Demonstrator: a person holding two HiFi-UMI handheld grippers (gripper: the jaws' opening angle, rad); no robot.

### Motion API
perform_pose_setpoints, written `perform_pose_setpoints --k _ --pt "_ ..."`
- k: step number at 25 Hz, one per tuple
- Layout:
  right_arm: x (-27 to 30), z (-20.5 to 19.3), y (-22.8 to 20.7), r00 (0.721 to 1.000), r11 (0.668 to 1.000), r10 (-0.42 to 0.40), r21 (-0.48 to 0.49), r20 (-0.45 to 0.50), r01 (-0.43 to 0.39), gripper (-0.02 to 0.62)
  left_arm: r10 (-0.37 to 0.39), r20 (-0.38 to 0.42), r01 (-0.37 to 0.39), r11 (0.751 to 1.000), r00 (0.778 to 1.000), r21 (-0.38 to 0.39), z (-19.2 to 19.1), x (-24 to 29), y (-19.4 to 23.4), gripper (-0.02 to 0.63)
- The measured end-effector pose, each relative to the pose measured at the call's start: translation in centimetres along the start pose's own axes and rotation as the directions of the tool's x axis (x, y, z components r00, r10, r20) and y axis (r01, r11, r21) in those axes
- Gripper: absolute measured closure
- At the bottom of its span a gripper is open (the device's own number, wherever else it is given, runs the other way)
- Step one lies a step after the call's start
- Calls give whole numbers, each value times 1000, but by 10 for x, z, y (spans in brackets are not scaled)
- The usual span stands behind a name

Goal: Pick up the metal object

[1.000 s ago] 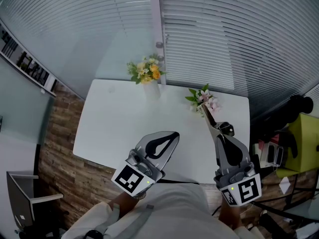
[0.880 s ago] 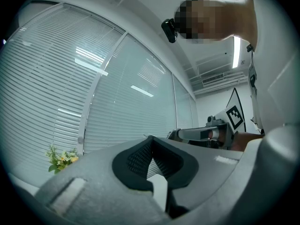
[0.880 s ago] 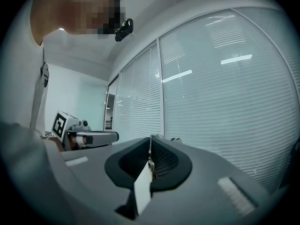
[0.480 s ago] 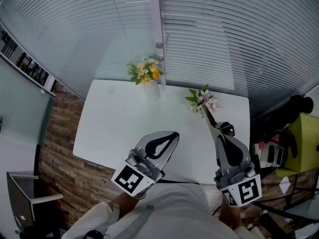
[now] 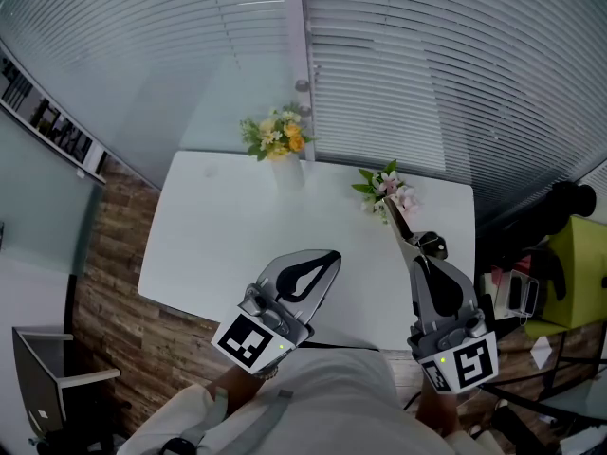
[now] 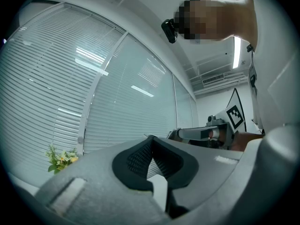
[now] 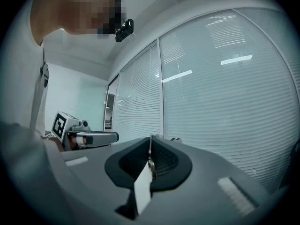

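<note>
Held just as a second before, with no shift seen in either gripper or on the table (image 5: 218,226). Kept the right gripper (image 5: 414,245) clamped shut on the metal object (image 5: 395,220), a thin strip pinched edge-on between the pads and poking out toward the pink flowers (image 5: 391,188). Apparently raised off the table that way to complete the pick-up. Kept the left gripper (image 5: 330,256) closed and empty, parked aside, probably as unneeded.
</note>
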State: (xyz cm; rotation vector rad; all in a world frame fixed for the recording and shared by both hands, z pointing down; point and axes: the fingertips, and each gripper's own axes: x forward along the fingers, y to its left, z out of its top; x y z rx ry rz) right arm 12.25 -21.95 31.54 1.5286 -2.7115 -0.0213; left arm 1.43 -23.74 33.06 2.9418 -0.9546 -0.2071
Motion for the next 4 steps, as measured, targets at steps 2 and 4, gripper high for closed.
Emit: perform_pose_setpoints --k 2,4 --pt "1 0 -1 1000 1000 1 1 1 -1 581 1 1 -1 1000 1000 0 0 1 1 604" --pt "2 1 -1 1000 1000 4 2 4 -4 581 1 2 -1 1000 1000 1 0 2 1 604"
